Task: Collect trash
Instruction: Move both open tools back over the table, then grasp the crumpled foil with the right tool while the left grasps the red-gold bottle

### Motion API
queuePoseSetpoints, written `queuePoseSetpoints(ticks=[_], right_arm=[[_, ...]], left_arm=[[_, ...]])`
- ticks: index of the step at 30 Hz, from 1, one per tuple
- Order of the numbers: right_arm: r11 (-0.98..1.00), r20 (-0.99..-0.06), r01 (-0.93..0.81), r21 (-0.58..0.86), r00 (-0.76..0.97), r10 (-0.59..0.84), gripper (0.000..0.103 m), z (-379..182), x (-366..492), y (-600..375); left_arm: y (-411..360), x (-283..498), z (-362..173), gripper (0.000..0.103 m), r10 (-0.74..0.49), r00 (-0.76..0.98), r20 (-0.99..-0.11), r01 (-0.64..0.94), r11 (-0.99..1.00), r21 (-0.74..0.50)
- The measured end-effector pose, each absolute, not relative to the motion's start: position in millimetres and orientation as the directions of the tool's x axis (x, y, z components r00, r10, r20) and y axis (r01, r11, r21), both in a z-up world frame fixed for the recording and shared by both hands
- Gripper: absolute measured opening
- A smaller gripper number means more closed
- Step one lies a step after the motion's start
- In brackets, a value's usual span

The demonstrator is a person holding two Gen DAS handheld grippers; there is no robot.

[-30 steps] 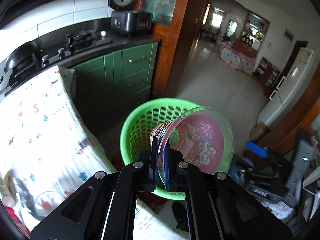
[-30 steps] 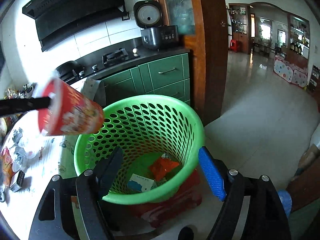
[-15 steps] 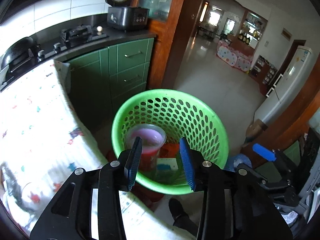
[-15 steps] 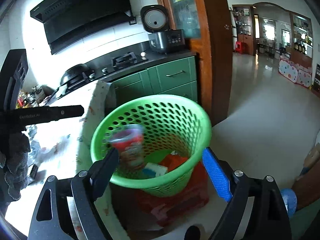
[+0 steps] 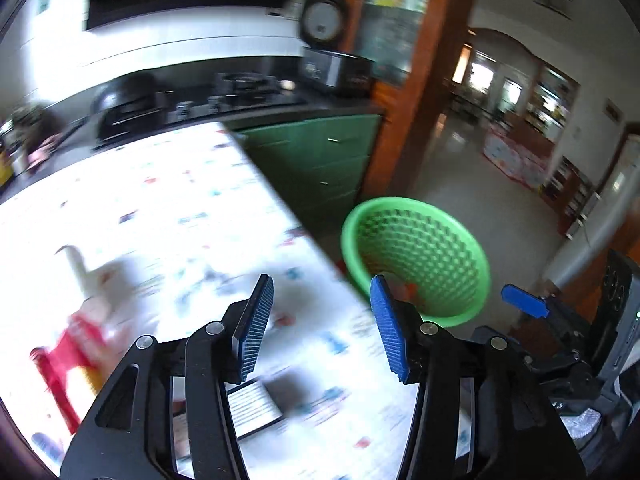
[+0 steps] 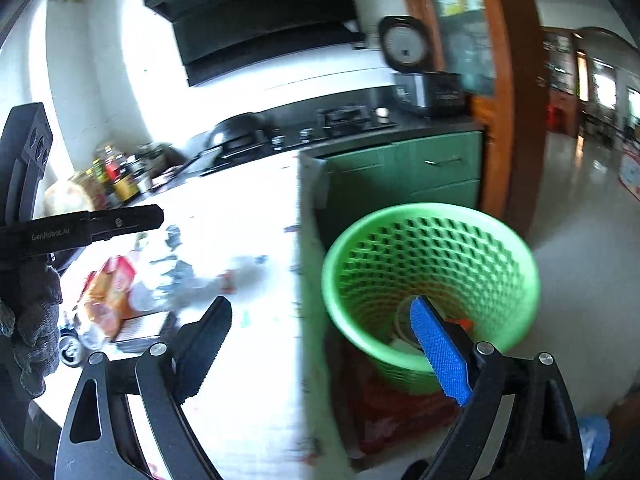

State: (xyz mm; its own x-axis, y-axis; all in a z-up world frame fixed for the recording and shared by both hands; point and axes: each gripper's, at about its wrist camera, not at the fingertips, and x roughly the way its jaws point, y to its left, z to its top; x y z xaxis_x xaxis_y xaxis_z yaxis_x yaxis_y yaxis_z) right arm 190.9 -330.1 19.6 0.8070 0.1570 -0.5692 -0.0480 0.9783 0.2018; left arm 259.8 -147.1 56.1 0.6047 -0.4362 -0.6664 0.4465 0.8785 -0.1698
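Home kitchen: gas hob (image 6: pixel 352 118), range hood (image 6: pixel 260 20), rice cooker (image 6: pixel 416 68), green cabinets (image 6: pixel 420 172), living rm beyond.

The only lettering that can be read is "GenRobot.AI", printed in small pale characters along the black arm of the left gripper (image 6: pixel 120 222) as it shows at the left edge of the right wrist view. The red and orange packets (image 6: pixel 110 292) on the table (image 6: pixel 256 240) carry print, and so does a flat black-edged card with lined text (image 5: pixel 252 404) lying under the left gripper in its own view, but motion blur leaves none of it legible. The display panel of the rice cooker (image 6: pixel 428 88) on the counter and the papers behind the cabinet glass (image 6: pixel 460 20) are likewise too smeared to make out.
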Motion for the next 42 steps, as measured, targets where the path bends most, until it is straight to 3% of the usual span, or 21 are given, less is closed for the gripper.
queuePoseSetpoints(ticks=[16, 32, 39, 42], right_arm=[[0.943, -0.6, -0.304, 0.132, 0.733, 0.32, 0.088, 21, 245, -200], [0.911, -0.714, -0.406, -0.074, 0.659, 0.236, 0.087, -17, 315, -138], [0.907, -0.732, -0.409, -0.098, 0.647, 0.212, 0.057, -27, 319, -135], [0.913, -0.72, -0.402, -0.075, 0.655, 0.229, 0.049, -23, 315, -138]], left_arm=[[35, 222, 55, 0.052, -0.238, 0.72, -0.652, 0.097, 0.965, -0.244], [56, 212, 34, 0.055, -0.248, 0.688, -0.682, 0.051, 0.954, -0.295], [33, 218, 21, 0.058, -0.291, 0.64, -0.711, 0.068, 0.943, -0.325], [27, 226, 16, 0.058, -0.301, 0.621, -0.724, 0.062, 0.939, -0.337]])
